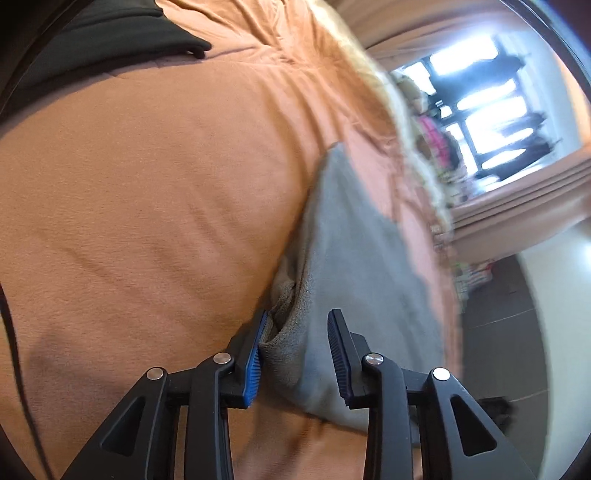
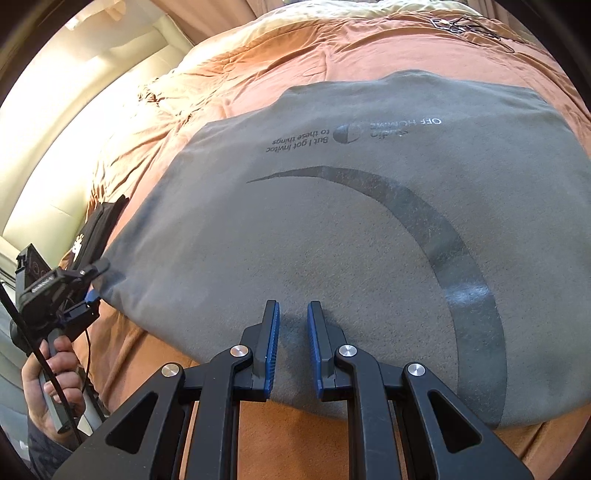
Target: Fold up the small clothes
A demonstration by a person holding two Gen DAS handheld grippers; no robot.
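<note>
A grey T-shirt with a dark crescent print and small text lies spread flat on an orange bedspread. My right gripper is open, its jaws a narrow gap apart, resting over the shirt's near hem. My left gripper is open at the shirt's left corner, with the folded fabric edge between its blue pads, not clamped. The left gripper also shows in the right wrist view, held by a hand at the shirt's left edge.
A black garment lies on the bedspread at the far left. A small black pouch sits beside the shirt's left edge. A tangle of cable lies at the far side of the bed. A window and dark floor are beyond the bed's edge.
</note>
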